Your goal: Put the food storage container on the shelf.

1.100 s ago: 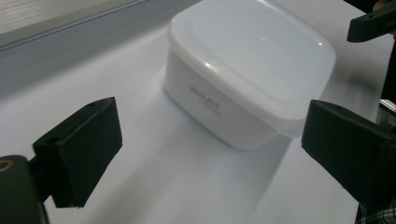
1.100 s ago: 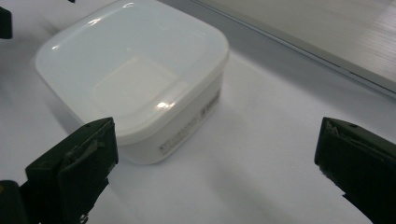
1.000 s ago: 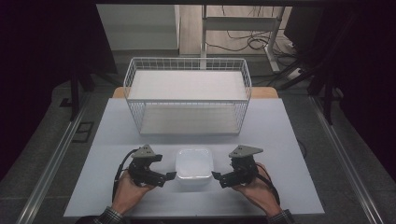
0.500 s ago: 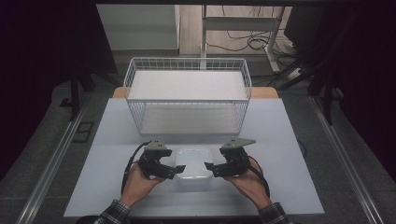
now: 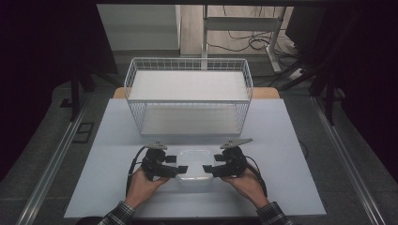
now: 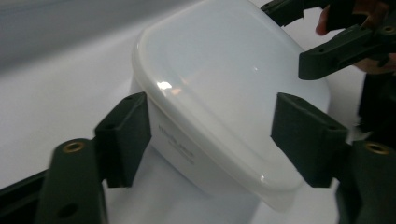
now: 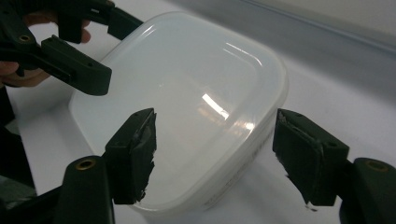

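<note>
A white translucent lidded container [image 5: 194,163] sits on the table near the front edge. My left gripper [image 5: 174,167] is at its left side and my right gripper [image 5: 207,169] at its right side, both pointing inward. In the left gripper view the container [image 6: 219,93] lies just ahead of the open left gripper [image 6: 212,133]. In the right gripper view the container [image 7: 187,88] lies just ahead of the open right gripper [image 7: 215,144]. Both pairs of jaws have just been closing. I see no pad pressing on the container.
A white wire basket [image 5: 187,61] stands behind the container at the table's middle back. The pale table [image 5: 291,150] has free room to both sides. Dark floor and metal rails flank the table.
Both hands have come inward from the container's sides until the jaw tips reach its left and right edges. Both pairs of jaws stand narrower than before. The container has not moved.
</note>
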Demonstrator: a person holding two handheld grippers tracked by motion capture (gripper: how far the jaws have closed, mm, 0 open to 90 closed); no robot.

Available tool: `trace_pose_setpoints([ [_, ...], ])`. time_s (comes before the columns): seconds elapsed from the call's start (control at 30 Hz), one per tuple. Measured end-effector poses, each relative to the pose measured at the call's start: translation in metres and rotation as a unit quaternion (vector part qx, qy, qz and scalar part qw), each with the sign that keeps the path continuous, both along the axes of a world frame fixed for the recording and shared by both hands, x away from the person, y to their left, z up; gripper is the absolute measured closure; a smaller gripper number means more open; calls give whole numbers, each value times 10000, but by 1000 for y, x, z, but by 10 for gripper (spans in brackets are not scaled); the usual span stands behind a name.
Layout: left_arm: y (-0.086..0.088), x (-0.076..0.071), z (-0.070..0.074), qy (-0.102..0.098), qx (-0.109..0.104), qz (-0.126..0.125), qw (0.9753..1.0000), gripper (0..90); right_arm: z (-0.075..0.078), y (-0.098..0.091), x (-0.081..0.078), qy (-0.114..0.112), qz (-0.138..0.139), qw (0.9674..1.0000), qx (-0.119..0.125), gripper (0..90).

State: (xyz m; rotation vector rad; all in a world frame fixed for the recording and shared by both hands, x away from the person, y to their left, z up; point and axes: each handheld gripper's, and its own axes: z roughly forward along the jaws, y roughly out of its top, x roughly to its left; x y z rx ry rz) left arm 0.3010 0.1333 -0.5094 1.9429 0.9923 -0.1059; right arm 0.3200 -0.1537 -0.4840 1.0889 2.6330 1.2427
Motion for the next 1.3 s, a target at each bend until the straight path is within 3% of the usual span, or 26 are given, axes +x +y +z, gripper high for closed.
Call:
trace_pose_setpoints([
  [0.13, 10, -7, -3, 232, -279, -95, 9993, 411, 3, -6, -5, 311, -118, 9994, 56, 417],
  [0.23, 12, -11, -1, 298, -333, -95, 9990, 476, 1, -12, -5, 780, -105, 9966, 239, 456],
  [0.3, 12, -12, 0, 276, -297, -42, 9992, 519, 0, -13, -4, 839, -148, 9959, 300, 483],
  [0.43, 14, -15, 3, 314, -407, 113, 9986, 609, 5, -20, -4, 995, -370, 9934, 437, 627],
  [0.57, 16, -17, 4, 308, -547, 212, 9978, 705, 7, -22, -8, 925, -570, 9927, 518, 683],
  [0.7, 19, -17, 4, 270, -716, 413, 9962, 804, 10, -23, -11, 673, -751, 9931, 604, 767],
  [0.73, 18, -17, 3, 188, -690, 468, 9963, 804, 10, -21, -13, 445, -801, 9943, 540, 780],
  [0.93, 19, -15, 9, 32, -625, 581, 9963, 803, 11, -20, -14, 272, -867, 9940, 608, 780],
  [1.3, 25, -12, 32, -256, -534, 617, 9963, 801, 35, -14, -13, -145, -706, 9945, 755, 783],
])
